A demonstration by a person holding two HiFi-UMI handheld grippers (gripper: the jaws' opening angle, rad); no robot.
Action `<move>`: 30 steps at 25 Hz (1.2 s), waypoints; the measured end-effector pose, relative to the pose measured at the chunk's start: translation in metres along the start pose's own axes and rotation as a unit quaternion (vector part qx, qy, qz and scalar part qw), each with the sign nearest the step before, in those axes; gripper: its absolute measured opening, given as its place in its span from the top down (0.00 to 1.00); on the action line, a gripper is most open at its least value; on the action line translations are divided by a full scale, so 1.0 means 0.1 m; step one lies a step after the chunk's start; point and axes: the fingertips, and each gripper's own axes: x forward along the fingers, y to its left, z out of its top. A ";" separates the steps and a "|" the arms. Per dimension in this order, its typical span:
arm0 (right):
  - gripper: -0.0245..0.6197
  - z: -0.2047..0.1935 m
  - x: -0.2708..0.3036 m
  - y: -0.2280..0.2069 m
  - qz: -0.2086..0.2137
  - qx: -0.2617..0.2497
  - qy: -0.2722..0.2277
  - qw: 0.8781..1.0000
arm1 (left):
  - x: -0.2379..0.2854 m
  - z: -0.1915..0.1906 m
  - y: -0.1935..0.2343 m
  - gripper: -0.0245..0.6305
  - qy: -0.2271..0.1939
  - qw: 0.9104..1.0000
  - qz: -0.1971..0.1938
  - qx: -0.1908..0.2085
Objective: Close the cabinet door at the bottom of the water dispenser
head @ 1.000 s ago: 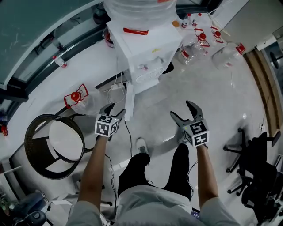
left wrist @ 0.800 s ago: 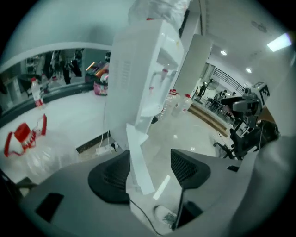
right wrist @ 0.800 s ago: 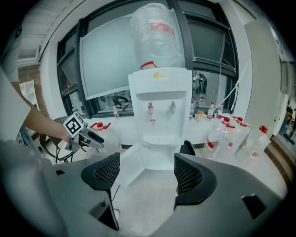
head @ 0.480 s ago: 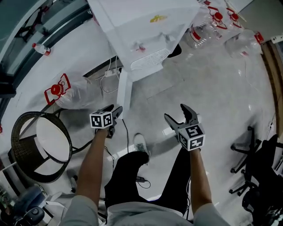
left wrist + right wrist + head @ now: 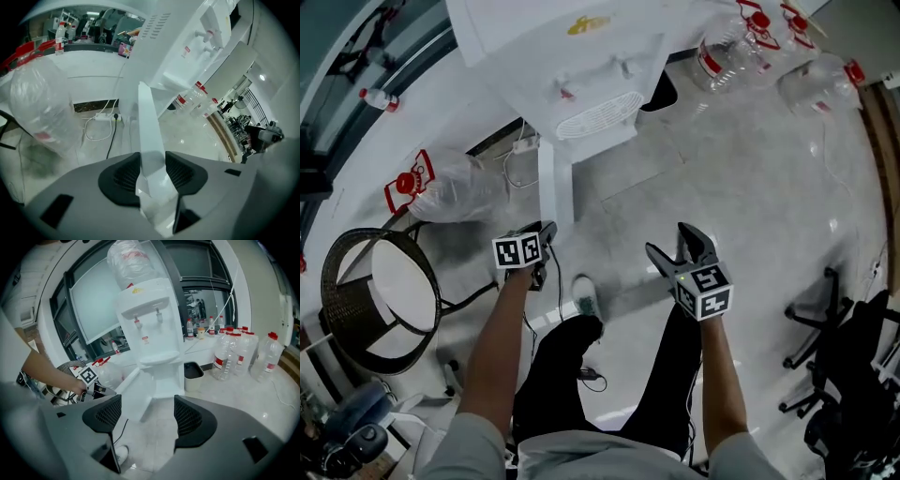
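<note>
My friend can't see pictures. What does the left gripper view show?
The left gripper is closing its jaws on the edge of the open white cabinet door, which stands between them. Behind rises the white water dispenser, with a big clear bottle at the left.

White cabinet door (image 5: 553, 183) of the water dispenser (image 5: 572, 66) stands open, upright and swung outward. Its free edge sits between the left gripper's (image 5: 547, 231) closing jaws. It is ahead-left of the right gripper (image 5: 668, 239).
</note>
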 end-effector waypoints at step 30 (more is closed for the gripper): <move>0.40 0.57 -0.38 -2.36 0.055 0.012 0.000 0.998 | 1.92 1.72 -2.04 0.67 -0.130 0.978 0.045 -0.154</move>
